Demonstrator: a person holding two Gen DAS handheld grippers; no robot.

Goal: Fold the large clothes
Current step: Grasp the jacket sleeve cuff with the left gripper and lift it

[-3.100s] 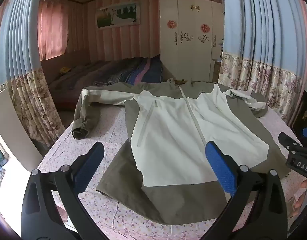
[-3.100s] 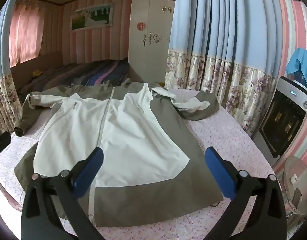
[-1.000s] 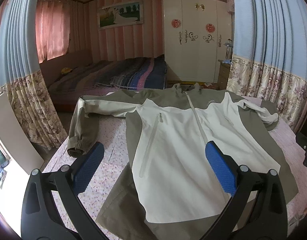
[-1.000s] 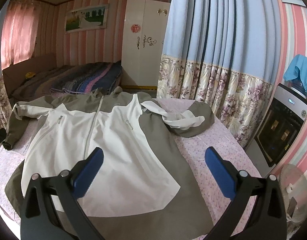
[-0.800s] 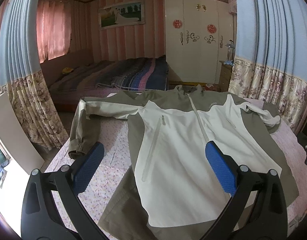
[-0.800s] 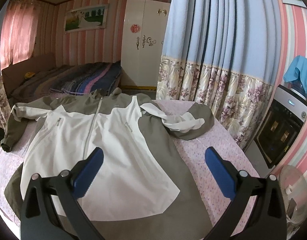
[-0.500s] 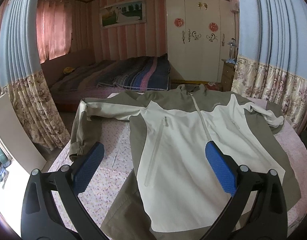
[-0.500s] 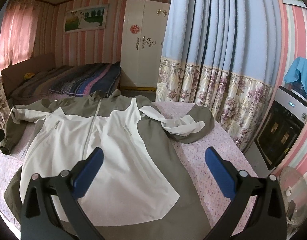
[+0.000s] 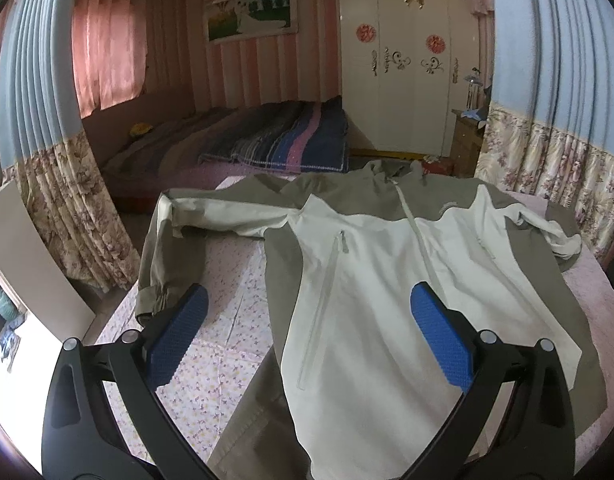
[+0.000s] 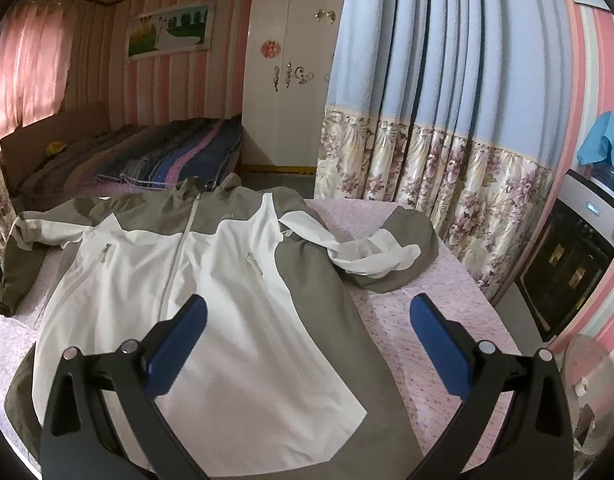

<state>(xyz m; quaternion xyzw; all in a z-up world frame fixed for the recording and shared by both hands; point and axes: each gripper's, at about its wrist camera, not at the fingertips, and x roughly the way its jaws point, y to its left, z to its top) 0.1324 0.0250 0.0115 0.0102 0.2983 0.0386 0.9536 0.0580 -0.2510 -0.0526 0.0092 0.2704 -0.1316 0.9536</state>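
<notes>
A white and olive zip-up jacket (image 9: 387, 280) lies front up and spread flat on a table with a pink flowered cloth (image 9: 227, 280). Its left sleeve (image 9: 163, 256) runs out and hangs over the table's left edge. Its right sleeve (image 10: 371, 256) is bent and crumpled beside the body. My left gripper (image 9: 307, 332) is open and empty above the jacket's lower left side. My right gripper (image 10: 307, 336) is open and empty above the jacket's (image 10: 211, 300) lower right side. Neither touches the cloth.
Flowered curtains (image 10: 447, 176) hang close to the table's right side and another curtain (image 9: 67, 200) at the left. A bed (image 9: 247, 144) and a white wardrobe (image 9: 407, 60) stand behind. A black appliance (image 10: 575, 264) and a fan (image 10: 587, 400) stand at the right.
Both grippers have moved forward over the jacket and risen a little, so the collar and sleeves sit lower and nearer in view. Both stay open. The jacket has not moved.
</notes>
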